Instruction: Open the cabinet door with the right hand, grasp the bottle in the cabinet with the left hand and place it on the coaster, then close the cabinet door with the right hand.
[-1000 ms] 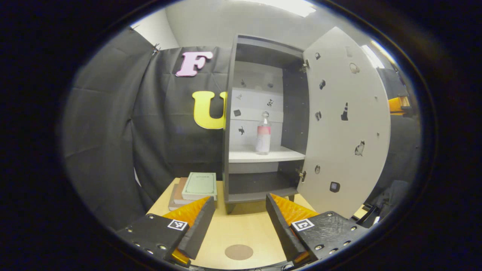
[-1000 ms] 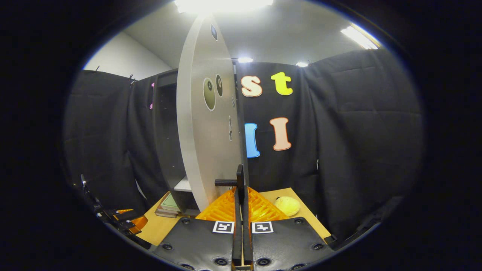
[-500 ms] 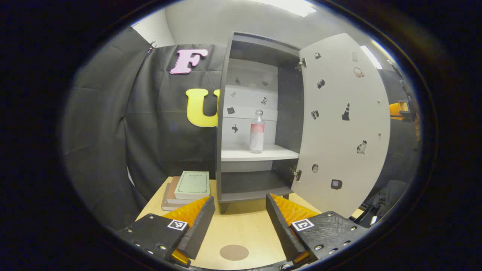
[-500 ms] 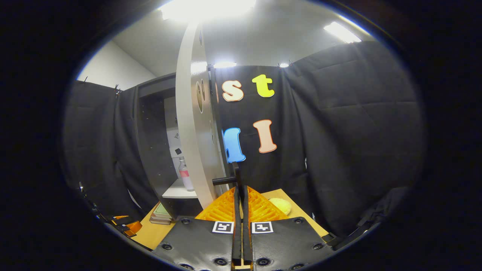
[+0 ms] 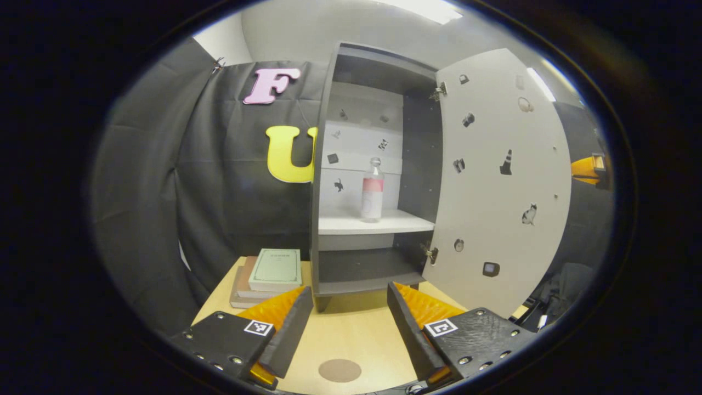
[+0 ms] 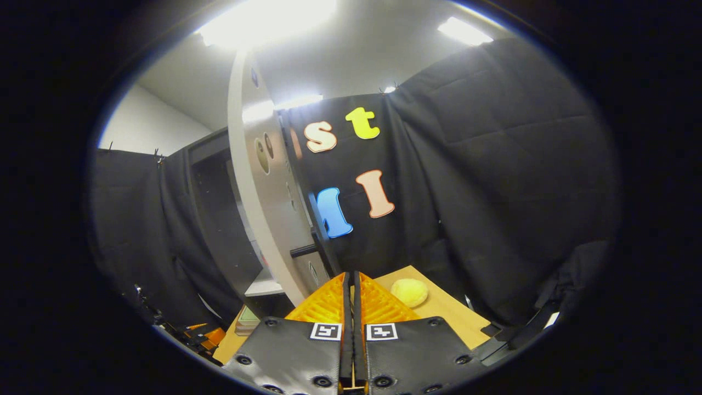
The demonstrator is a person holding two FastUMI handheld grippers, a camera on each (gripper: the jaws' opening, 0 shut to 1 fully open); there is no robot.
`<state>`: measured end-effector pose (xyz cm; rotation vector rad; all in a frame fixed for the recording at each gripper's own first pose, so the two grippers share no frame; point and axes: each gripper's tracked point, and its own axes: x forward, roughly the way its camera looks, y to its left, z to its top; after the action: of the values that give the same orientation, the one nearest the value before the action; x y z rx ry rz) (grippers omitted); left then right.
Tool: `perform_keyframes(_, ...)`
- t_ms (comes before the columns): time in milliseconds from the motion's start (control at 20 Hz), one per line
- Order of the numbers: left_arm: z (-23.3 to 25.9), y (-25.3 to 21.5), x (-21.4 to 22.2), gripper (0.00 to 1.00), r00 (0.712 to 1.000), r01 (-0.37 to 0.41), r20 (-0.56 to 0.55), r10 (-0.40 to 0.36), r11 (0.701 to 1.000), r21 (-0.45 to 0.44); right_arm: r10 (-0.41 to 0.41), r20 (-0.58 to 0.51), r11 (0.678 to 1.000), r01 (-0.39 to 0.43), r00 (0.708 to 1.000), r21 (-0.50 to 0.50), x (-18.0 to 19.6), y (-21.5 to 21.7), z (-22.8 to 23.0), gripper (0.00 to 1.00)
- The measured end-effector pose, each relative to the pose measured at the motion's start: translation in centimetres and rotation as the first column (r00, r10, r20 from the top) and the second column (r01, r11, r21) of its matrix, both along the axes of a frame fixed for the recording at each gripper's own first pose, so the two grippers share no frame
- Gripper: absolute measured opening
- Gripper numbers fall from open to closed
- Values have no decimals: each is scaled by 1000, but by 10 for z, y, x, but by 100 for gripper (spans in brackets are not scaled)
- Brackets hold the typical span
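Observation:
The grey cabinet (image 5: 323,164) stands open, its white door (image 5: 493,192) swung out to the right. A clear bottle (image 5: 372,189) with a pink label stands upright on the white middle shelf. On the wooden table, a round brown coaster (image 5: 340,370) lies below and between the fingers of my left gripper (image 5: 349,299), which is open, empty and well short of the cabinet. In the right gripper view, my right gripper (image 6: 351,274) is shut with nothing between its fingers. The door's black handle (image 6: 307,249) sits just up and left of the fingertips, apart from them, on the door (image 6: 258,208) seen edge-on.
A stack of books (image 5: 271,271) lies on the table left of the cabinet. A yellow ball (image 6: 408,291) rests on the table to the right of the door. Black cloth walls close in behind and on both sides.
The door has swung further open. The handle that sat between my right fingertips now lies to their left, out of the grip. The left gripper has drifted slightly, still open.

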<state>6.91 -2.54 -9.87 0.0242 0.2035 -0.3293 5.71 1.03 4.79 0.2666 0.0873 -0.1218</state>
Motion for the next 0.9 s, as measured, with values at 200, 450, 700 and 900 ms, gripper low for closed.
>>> perform_keyframes(200, 6, -12, 19, 82, 999, 35, 25, -35, 999, 9, -91, 0, 996, 91, 996, -15, -19, -26, -1, 2)
perform_keyframes(450, 27, -27, 31, 84, 996, 59, 75, -56, 998, -37, -158, -15, 986, 157, 987, -61, -18, -52, 1, 2)
perform_keyframes(700, 65, -42, 56, 82, 988, 90, 136, -73, 988, -126, -157, -6, 980, 155, 988, -127, 4, -55, 16, 3)
perform_keyframes(900, 100, -55, 98, 82, 982, 91, 179, -63, 984, -154, -146, -21, 981, 142, 989, -129, 33, -71, 10, 2)
